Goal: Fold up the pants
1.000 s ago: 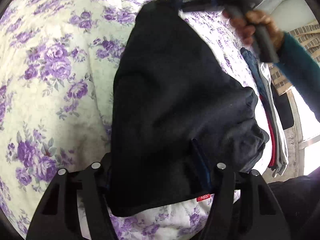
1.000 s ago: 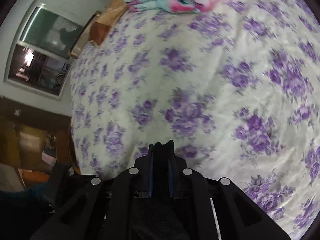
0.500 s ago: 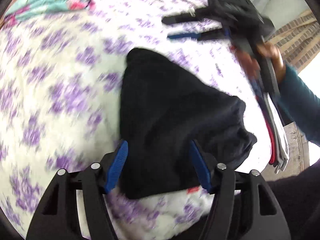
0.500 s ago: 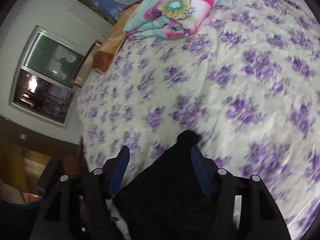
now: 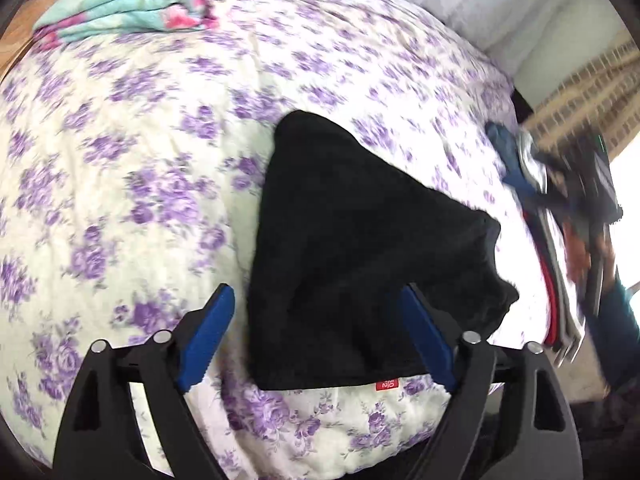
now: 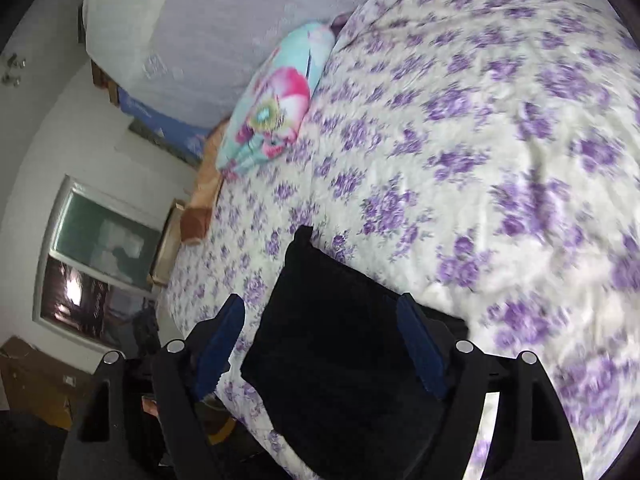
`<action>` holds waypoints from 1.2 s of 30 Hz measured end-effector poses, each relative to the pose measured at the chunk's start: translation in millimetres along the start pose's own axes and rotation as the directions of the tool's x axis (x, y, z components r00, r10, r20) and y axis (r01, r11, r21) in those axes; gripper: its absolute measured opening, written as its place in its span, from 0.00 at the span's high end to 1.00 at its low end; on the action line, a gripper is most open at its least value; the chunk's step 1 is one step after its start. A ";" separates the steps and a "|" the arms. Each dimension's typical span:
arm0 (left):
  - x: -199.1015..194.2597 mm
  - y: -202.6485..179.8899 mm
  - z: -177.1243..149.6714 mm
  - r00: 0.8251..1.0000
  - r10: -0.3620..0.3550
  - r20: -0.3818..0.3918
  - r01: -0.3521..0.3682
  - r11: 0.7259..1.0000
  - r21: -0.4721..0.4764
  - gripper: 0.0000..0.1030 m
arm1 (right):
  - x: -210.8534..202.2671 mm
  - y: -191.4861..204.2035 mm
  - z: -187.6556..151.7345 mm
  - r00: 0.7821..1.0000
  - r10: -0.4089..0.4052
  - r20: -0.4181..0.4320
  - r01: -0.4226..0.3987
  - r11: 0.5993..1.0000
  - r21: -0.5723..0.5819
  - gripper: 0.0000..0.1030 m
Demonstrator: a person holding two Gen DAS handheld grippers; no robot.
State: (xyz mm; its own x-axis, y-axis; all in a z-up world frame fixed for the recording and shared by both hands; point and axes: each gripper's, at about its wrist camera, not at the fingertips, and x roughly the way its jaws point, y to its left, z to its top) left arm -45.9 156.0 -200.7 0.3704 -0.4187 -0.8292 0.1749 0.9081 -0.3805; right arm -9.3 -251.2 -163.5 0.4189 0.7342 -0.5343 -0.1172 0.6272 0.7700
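Left hand-held gripper [image 5: 316, 320] pitched down over the bed [image 5: 120, 160], jaws apart, just been opening; nothing clamped. Folded black pants [image 5: 352, 248] lie flat on the floral cover, ahead of and partly between the blue pads [image 5: 208, 332], no pad pressing on them. Red tag [image 5: 387, 385] at the near hem. Right hand-held gripper [image 6: 320, 340] also apart, just been opening, pants [image 6: 340, 340] below its jaws, not gripped. In the left view it's a blur at far right, teal sleeve [image 5: 616, 320] behind it. Clothes stack [image 5: 560, 312] right of the pants; folded blanket [image 5: 140, 4] far ahead.
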 end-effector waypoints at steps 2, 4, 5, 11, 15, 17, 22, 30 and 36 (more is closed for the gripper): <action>-2.8 9.8 3.5 0.999 -0.037 -0.011 0.036 0.997 -0.061 0.20 | -25.6 -20.3 -39.2 0.997 0.060 0.057 -0.065 0.994 0.092 0.24; -1.5 16.1 5.7 0.998 -0.059 -0.018 0.057 0.995 -0.082 0.20 | -35.6 -36.1 -84.8 0.988 0.121 0.100 -0.139 0.970 0.199 0.24; 1.0 18.6 7.2 0.997 -0.068 -0.027 0.066 0.995 -0.081 0.20 | -36.1 -44.2 -107.3 0.979 0.161 0.124 -0.189 0.947 0.260 0.24; 29.4 21.9 18.2 0.984 -0.134 -0.115 0.125 0.989 -0.080 0.20 | 2.0 -50.1 -192.8 0.969 0.162 0.184 -0.224 0.892 0.392 0.23; 24.4 23.3 18.5 0.981 -0.152 -0.124 0.148 0.988 -0.041 0.20 | 20.6 -52.8 -199.7 0.959 0.136 0.249 -0.227 0.894 0.386 0.23; 22.4 23.3 19.6 0.982 -0.144 -0.125 0.143 0.990 -0.016 0.20 | 27.0 -54.0 -197.6 0.955 0.131 0.268 -0.230 0.896 0.380 0.23; 31.8 28.6 19.9 0.980 -0.135 -0.145 0.138 0.990 0.013 0.19 | 47.7 -45.7 -180.9 0.972 0.090 0.219 -0.160 0.932 0.325 0.24; 58.0 57.9 13.5 0.956 -0.241 -0.168 0.231 0.970 -0.076 0.19 | 59.9 -53.3 -187.8 0.963 0.124 0.238 -0.211 0.896 0.390 0.69; 60.9 59.6 17.0 0.931 -0.318 -0.178 0.308 0.948 -0.083 0.18 | 40.6 -28.8 -181.1 0.952 0.138 0.275 -0.238 0.897 0.373 0.78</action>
State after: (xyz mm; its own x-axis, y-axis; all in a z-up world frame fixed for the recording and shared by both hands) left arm 2.6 184.5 -266.9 0.1266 -0.6778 -0.7242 0.2044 0.7323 -0.6496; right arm -152.0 -192.4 -270.5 0.6298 0.7139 -0.3062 0.1315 0.2906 0.9478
